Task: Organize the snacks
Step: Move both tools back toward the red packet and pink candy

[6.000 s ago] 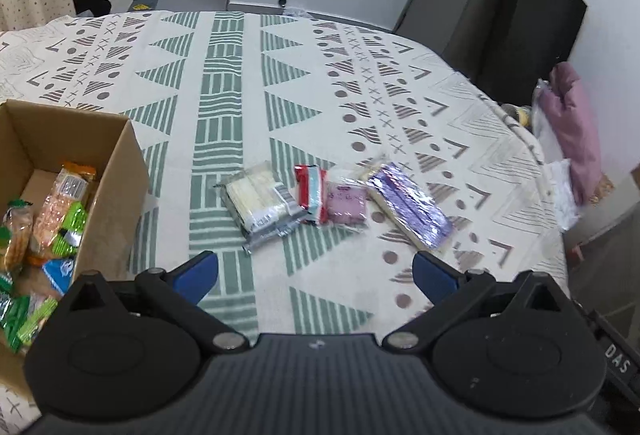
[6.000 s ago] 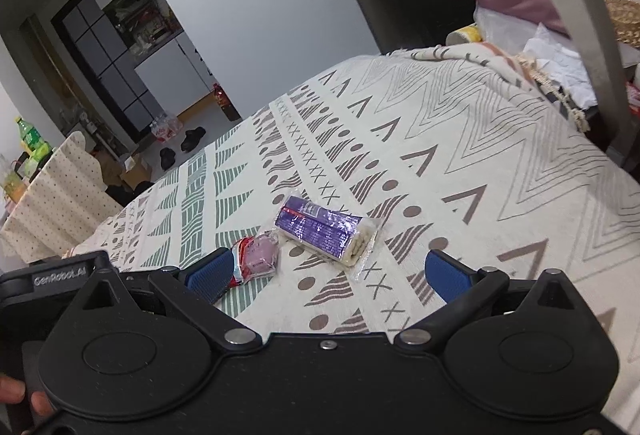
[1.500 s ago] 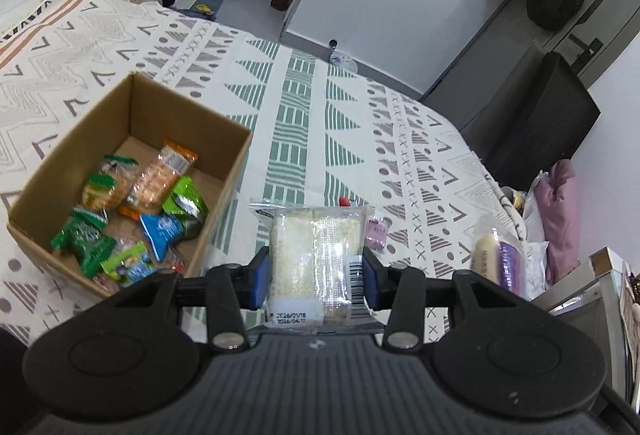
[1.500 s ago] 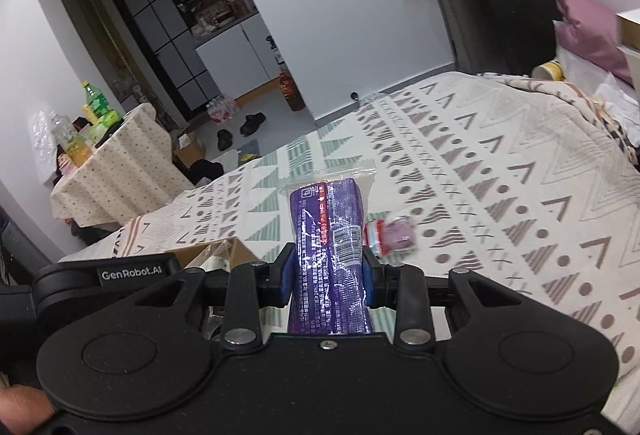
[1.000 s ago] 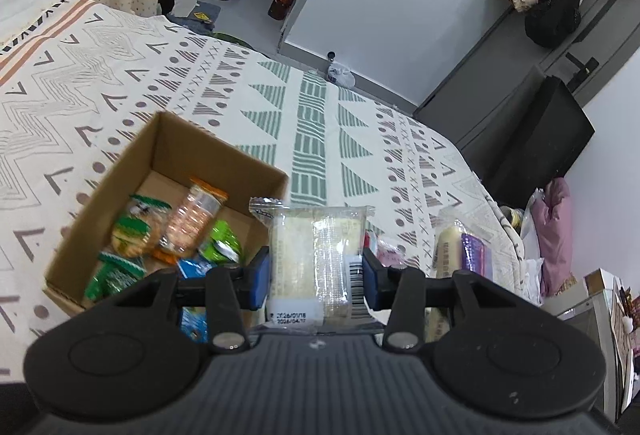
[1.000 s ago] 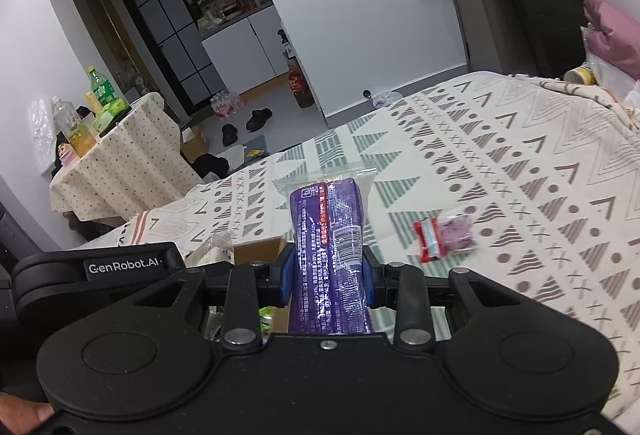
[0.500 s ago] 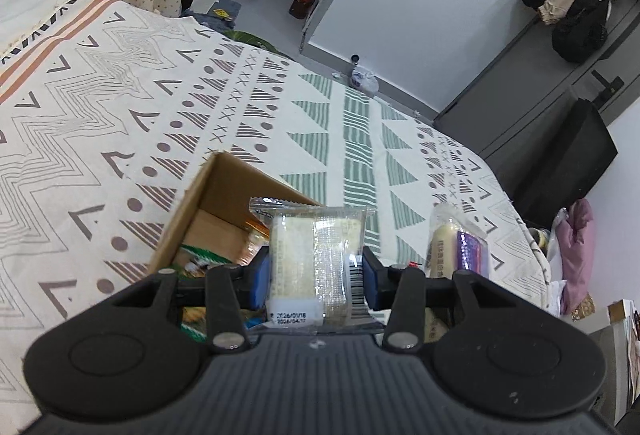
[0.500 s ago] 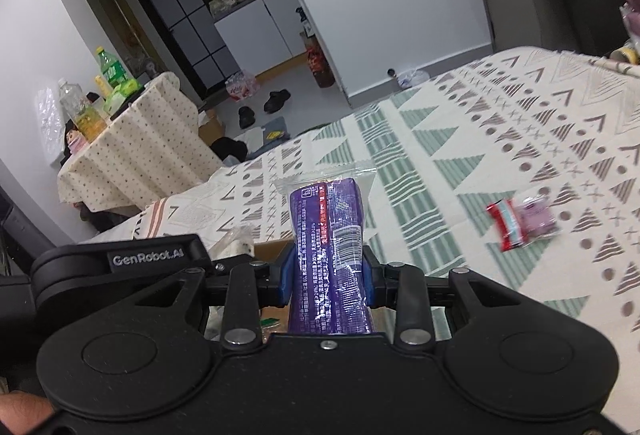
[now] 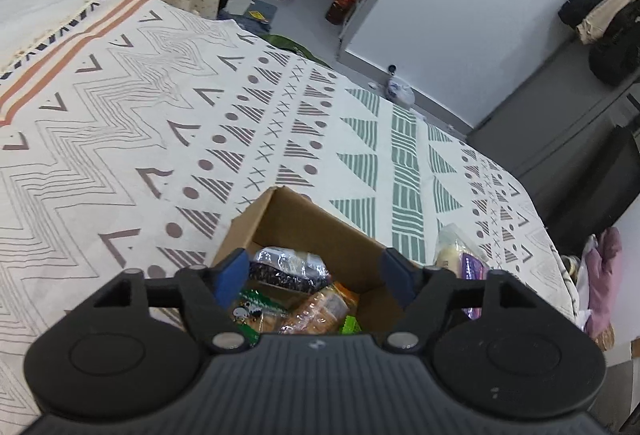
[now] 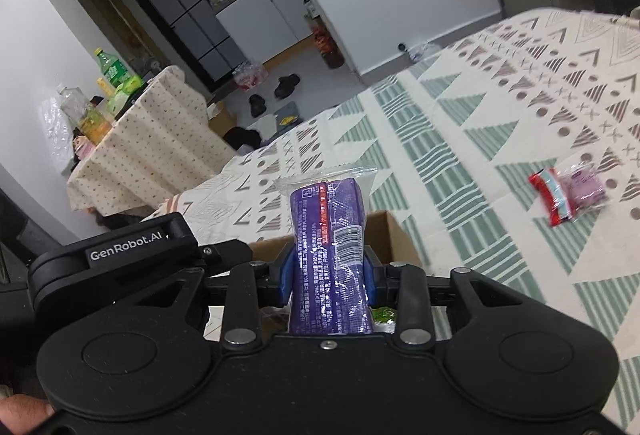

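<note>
Patterned bedspread [image 9: 120, 139], cream with grey and green geometric bands, forms the work surface in both wrist views. Nearest the left camera, the left gripper [image 9: 313, 278] hangs with its blue pads spread wide and nothing between them, directly over the open cardboard box [image 9: 304, 219]. Inside the box lie several wrapped snacks: a silver-and-dark packet [image 9: 288, 270], an orange cracker pack [image 9: 320, 309] and green wrappers. Just beyond the box's right wall, part of the purple snack pack [image 9: 466, 263] shows.

In the right wrist view, the right gripper [image 10: 328, 277] is clamped on that purple snack pack [image 10: 330, 255], which stands upright between the pads, its clear sealed end uppermost. The box rim [image 10: 386, 231] lies just behind and below it. Farther off, a small pink-and-red snack [image 10: 568, 195] rests alone on the bedspread, well apart from the box. Beyond are a draped side table [image 10: 148, 147] with bottles, and shoes on the floor.

Step in hand, as judged: depositing the purple pack. Good practice would be to carry it fully past the near rim, lower it until it clears the wall, and part the pads only then, keeping clear of the left gripper above the opening.
</note>
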A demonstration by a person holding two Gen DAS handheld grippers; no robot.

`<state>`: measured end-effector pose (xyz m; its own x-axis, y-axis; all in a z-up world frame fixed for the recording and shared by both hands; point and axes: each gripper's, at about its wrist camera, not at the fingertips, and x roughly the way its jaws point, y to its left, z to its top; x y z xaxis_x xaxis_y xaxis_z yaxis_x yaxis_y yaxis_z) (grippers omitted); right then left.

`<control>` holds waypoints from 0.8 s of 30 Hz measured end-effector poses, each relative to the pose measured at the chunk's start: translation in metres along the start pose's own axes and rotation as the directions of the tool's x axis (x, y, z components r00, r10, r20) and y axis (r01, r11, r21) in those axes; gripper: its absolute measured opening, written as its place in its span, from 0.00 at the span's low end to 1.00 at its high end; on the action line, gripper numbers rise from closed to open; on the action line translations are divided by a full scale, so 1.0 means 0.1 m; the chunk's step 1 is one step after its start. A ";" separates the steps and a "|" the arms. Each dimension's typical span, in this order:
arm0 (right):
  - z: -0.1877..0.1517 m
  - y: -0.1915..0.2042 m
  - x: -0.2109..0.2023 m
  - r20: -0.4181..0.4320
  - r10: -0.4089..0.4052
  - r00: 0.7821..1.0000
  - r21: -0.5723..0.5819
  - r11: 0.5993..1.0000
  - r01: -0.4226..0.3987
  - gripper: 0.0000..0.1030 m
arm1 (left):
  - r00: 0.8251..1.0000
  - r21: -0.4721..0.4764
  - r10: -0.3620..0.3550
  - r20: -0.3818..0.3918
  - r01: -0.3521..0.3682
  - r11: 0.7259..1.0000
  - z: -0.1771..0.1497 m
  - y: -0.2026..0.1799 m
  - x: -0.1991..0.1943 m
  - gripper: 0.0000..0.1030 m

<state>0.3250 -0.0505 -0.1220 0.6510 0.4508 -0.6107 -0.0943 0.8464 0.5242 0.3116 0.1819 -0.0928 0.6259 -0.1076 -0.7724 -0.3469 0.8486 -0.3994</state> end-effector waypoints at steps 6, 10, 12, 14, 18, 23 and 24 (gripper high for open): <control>0.01 -0.16 -0.17 0.015 -0.004 1.000 0.022 1.000 0.004 0.49 | 1.000 0.009 0.030 0.001 -0.030 1.000 -0.07 -0.05 -0.06 0.82; 0.00 -0.32 -0.32 0.016 -0.041 0.999 0.010 0.999 0.041 0.58 | 0.999 0.028 0.034 0.005 -0.034 0.999 -0.17 -0.15 -0.10 0.88; -0.01 -0.41 -0.41 0.029 -0.063 0.998 0.000 0.998 0.063 0.65 | 1.000 0.040 0.021 0.005 -0.021 0.999 -0.23 -0.23 -0.12 0.91; 0.00 -0.52 -0.52 0.041 -0.072 0.997 -0.002 0.997 0.073 0.68 | 1.000 0.059 0.010 0.007 -0.010 0.998 -0.31 -0.32 -0.14 0.92; 0.03 -0.75 -0.71 0.060 -0.092 0.994 0.025 0.996 0.090 0.78 | 1.000 0.106 0.009 0.008 -0.009 0.994 -0.46 -0.53 -0.20 0.92; 0.07 -0.98 -0.97 0.085 -0.106 0.991 0.016 0.994 0.105 0.89 | 1.000 0.127 -0.028 0.002 0.027 0.992 -0.62 -0.76 -0.27 0.98; 0.08 -1.03 -1.01 0.088 -0.109 0.990 0.013 0.994 0.108 0.91 | 0.999 0.132 -0.043 -0.001 0.042 0.990 -0.65 -0.81 -0.29 1.00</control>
<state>0.2753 -0.1855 -0.1096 0.7214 0.3294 -0.6092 -0.0141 0.8864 0.4626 0.2761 0.0821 -0.0705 0.6395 -0.1441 -0.7552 -0.2251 0.9041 -0.3632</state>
